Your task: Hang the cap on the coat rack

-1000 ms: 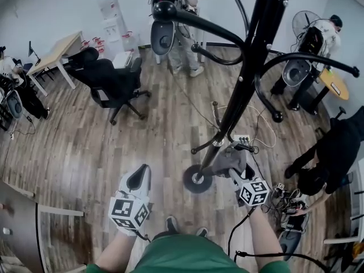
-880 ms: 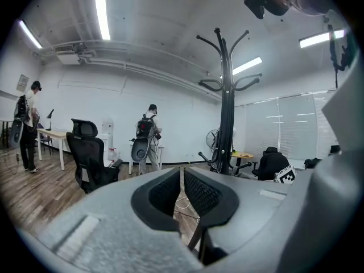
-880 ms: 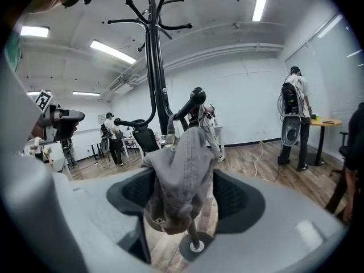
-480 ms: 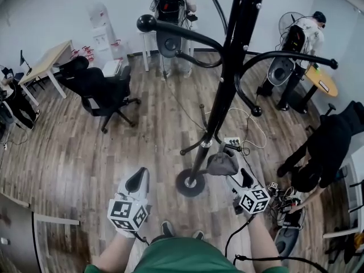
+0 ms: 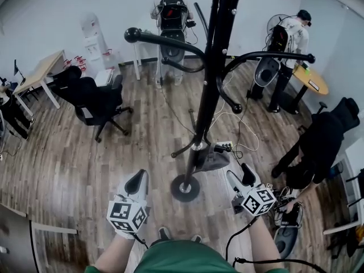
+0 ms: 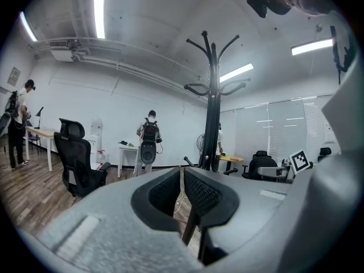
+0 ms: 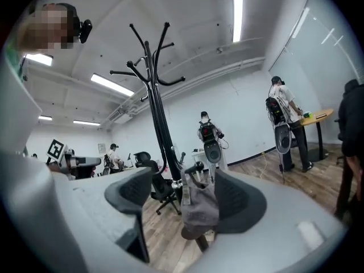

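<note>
The black coat rack (image 5: 207, 95) rises from a round base (image 5: 185, 187) just in front of my feet. A grey cap (image 5: 213, 159) hangs on one of its low hooks, close to the pole. My right gripper (image 5: 240, 176) sits just right of the cap and nearer to me, open and apart from it. In the right gripper view the cap (image 7: 202, 205) hangs beyond the spread jaws of that gripper (image 7: 183, 197), untouched by its pads. My left gripper (image 5: 136, 182) is left of the base, shut and empty, and its own view shows the closed gripper (image 6: 181, 195) and the rack (image 6: 213, 101).
A black office chair (image 5: 96, 98) stands at left near a wooden table (image 5: 40, 73). People stand at the back (image 5: 172, 10) and at right (image 5: 290, 36); another bends at right (image 5: 318, 144). Cables and a power strip (image 5: 223, 147) lie by the rack.
My right gripper has opened, let go of the cap and drawn back toward me. The cap stays hanging on the low hook. The left gripper has barely moved.
</note>
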The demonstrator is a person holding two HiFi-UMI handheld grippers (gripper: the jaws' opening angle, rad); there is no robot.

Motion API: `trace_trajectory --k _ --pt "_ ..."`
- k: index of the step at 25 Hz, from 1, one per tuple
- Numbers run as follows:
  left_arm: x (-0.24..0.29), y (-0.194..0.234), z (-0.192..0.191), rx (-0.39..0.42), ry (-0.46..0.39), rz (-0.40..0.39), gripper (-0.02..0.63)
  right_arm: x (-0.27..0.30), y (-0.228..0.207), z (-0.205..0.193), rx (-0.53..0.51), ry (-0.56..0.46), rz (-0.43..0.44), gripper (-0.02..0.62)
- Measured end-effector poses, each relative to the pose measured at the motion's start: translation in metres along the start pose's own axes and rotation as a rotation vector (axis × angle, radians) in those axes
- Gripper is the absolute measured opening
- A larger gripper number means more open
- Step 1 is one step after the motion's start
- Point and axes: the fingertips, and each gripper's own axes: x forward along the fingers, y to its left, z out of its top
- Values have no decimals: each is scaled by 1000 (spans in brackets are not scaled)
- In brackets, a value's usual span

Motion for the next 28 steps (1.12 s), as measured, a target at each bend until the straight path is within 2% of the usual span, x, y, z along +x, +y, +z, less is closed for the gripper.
trace_trajectory --k 7,11,14,19,28 --pt "1 -13 18 0 -39 -36 29 -21 19 61 51 -150 -42 302" --pt "2 -22 29 0 -70 -60 29 -38 27 93 74 -240 -49 224" --pt "7 -28 35 2 -82 -75 29 -45 32 105 42 -256 -45 165" --pt "12 -33 43 14 -94 -96 29 -51 46 122 1 -283 -34 115" --pt "26 -32 59 24 -126 -113 29 -46 57 144 -31 -325 -5 77"
